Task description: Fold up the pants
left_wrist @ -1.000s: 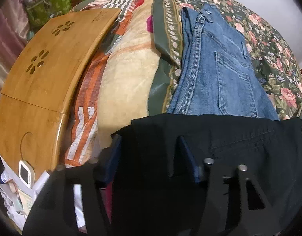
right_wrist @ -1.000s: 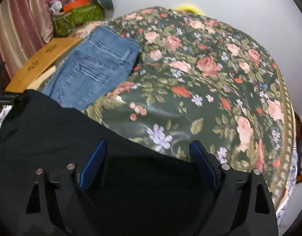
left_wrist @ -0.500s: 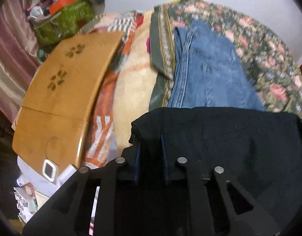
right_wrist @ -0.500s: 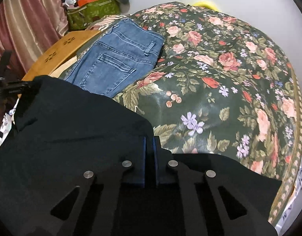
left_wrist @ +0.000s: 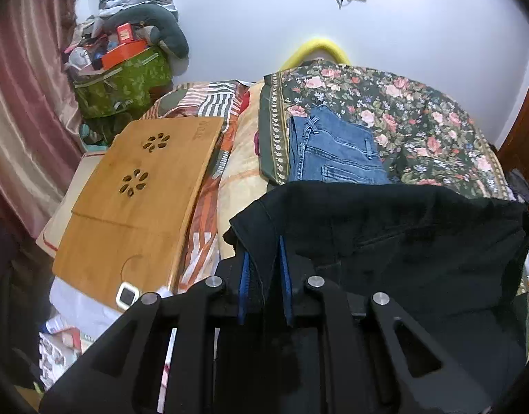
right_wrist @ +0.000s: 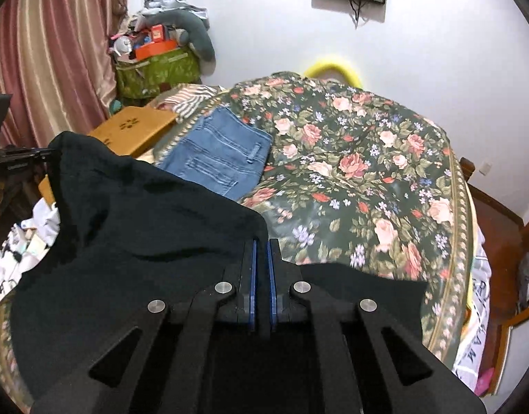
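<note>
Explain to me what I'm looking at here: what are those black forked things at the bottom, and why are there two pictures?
No robot here: a person holds a pair of hand tongs in each hand, and each pair carries a wide-angle camera looking along its fingers. One picture comes from the left tongs, the other from the right tongs. Both are shut on the edge of some black pants, holding it up between them above a bed. On the flowered bedspread lie folded blue jeans. Beside the bed are a wooden lap table and a green bag piled with odds and ends.
</note>
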A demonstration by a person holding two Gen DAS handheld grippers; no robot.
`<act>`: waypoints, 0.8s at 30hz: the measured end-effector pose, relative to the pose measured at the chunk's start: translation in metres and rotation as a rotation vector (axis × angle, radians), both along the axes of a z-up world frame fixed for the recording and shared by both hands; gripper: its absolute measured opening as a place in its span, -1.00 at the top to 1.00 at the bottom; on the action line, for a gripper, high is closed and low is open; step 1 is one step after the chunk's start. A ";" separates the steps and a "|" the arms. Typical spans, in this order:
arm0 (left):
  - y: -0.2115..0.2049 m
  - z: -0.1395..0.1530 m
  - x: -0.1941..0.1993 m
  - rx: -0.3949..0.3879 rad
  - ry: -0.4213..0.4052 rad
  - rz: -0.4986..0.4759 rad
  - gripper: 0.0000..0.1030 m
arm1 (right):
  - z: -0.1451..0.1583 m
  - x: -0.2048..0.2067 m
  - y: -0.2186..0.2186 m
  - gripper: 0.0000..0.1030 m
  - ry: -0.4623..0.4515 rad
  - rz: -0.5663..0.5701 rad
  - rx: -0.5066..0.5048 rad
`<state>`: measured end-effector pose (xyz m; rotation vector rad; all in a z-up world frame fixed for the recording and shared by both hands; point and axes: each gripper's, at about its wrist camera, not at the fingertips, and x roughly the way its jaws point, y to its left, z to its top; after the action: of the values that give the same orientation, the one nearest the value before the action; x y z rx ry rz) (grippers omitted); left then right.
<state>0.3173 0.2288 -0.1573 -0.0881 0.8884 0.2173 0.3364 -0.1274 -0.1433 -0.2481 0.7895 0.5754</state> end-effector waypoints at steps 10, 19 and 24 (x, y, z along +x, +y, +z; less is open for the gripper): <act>-0.003 -0.007 -0.095 -0.008 -0.022 0.008 0.90 | -0.005 -0.092 -0.014 0.90 0.025 0.014 0.077; -0.004 -0.035 -0.163 -0.015 0.025 0.026 0.90 | -0.020 -0.157 -0.017 0.90 0.058 0.052 0.087; -0.005 -0.065 -0.189 -0.038 0.096 0.030 0.90 | -0.039 -0.176 -0.022 0.90 0.108 0.046 0.097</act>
<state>0.1285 0.2234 -0.2220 -0.1269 0.9871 0.2343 0.1602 -0.1494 -0.1826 -0.1471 0.8598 0.6733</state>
